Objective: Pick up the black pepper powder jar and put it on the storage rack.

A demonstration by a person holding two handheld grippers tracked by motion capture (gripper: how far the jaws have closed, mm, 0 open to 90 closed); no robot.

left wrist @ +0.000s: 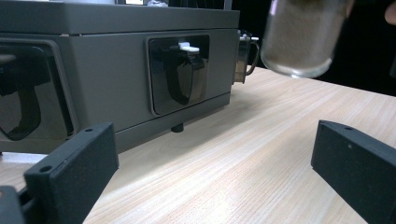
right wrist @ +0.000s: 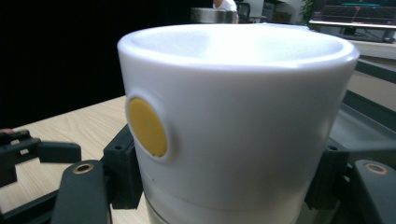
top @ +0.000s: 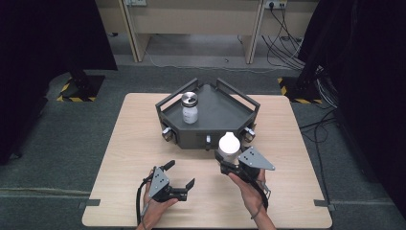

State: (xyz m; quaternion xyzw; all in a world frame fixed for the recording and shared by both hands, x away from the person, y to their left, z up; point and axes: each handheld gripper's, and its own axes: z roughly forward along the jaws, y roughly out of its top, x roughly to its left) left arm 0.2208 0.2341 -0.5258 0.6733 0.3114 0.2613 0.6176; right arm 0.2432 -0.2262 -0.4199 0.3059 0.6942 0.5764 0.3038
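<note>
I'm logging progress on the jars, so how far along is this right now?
Done: one jar with a metal lid stands inside the dark tray. In hand: the right tool is clamped on a white-capped jar, held clear of the table just in front of the tray. The left tool sits open, holding nothing. Left, likely: setting this second jar in the tray.
</note>
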